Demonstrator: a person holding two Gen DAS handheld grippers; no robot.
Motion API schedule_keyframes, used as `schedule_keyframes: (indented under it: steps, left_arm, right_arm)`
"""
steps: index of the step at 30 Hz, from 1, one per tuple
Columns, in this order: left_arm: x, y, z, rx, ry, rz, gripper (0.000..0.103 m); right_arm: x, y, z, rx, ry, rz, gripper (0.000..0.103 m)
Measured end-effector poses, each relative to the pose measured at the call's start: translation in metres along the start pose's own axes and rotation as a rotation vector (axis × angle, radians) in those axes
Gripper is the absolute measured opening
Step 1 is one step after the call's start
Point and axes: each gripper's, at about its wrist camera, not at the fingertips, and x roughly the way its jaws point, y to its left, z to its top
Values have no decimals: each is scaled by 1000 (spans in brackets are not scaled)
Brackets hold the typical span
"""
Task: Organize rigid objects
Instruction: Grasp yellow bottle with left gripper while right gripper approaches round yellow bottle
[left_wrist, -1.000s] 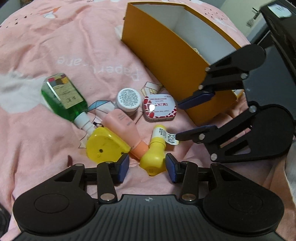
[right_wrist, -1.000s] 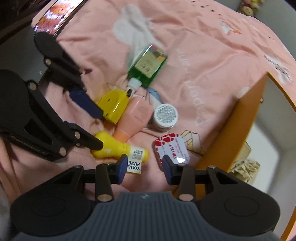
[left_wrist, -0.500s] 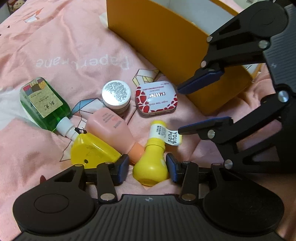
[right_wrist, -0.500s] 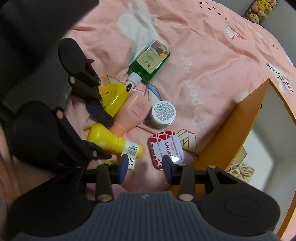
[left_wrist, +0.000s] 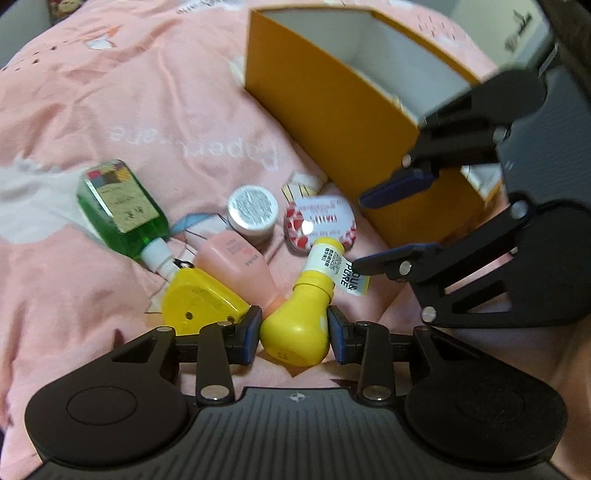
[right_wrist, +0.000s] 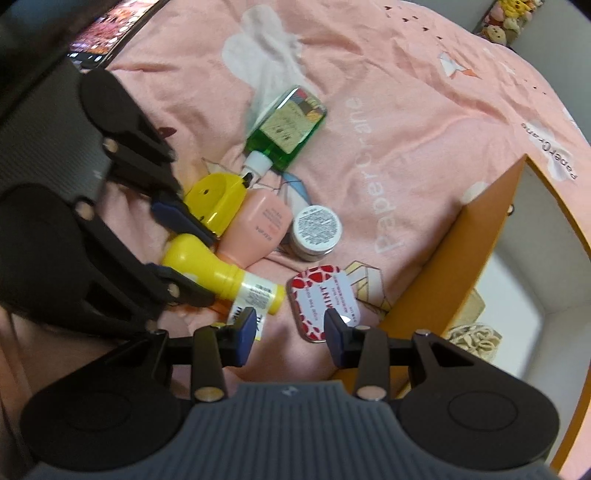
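Observation:
A yellow bulb-shaped bottle (left_wrist: 303, 317) lies on the pink bedspread, its wide end between the jaws of my left gripper (left_wrist: 293, 334), whose pads sit at both its sides. It also shows in the right wrist view (right_wrist: 218, 273). My right gripper (right_wrist: 290, 330) is open just above the red and white mint tin (right_wrist: 321, 299), next to the orange box (right_wrist: 476, 254). The tin (left_wrist: 319, 223), a pink bottle (left_wrist: 240, 264), a white jar (left_wrist: 253, 210), a green bottle (left_wrist: 122, 210) and a yellow case (left_wrist: 195, 302) lie clustered.
The open orange box (left_wrist: 332, 96) with white inner walls stands at the back right; a beige lacy item (right_wrist: 471, 336) lies inside it. A dark screen edge (right_wrist: 99, 44) borders the bed at the left.
My left gripper has moved forward so the yellow bottle's wide end sits deeper between its jaws. My right gripper has shifted closer over the mint tin.

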Motion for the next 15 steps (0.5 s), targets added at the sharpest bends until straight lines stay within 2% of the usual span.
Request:
schedule_keyframes:
  steps: [4,8,12,15]
  left_arm:
    - [-15,8,5,-55,-62,51,42]
    - [-28,20,10,-117,-107,78,42]
    - [-37,32,12,-159,-127,123,43]
    - [-43,42,13,-189,-132,154,43]
  right_arm:
    - [-1,-11,1,75,-15,-5,39]
    - [-2,-23,6,189,-49,45,40]
    - [-1,-32,13,292,-88,155,39]
    - [6,-30,22,313,-92,208,38]
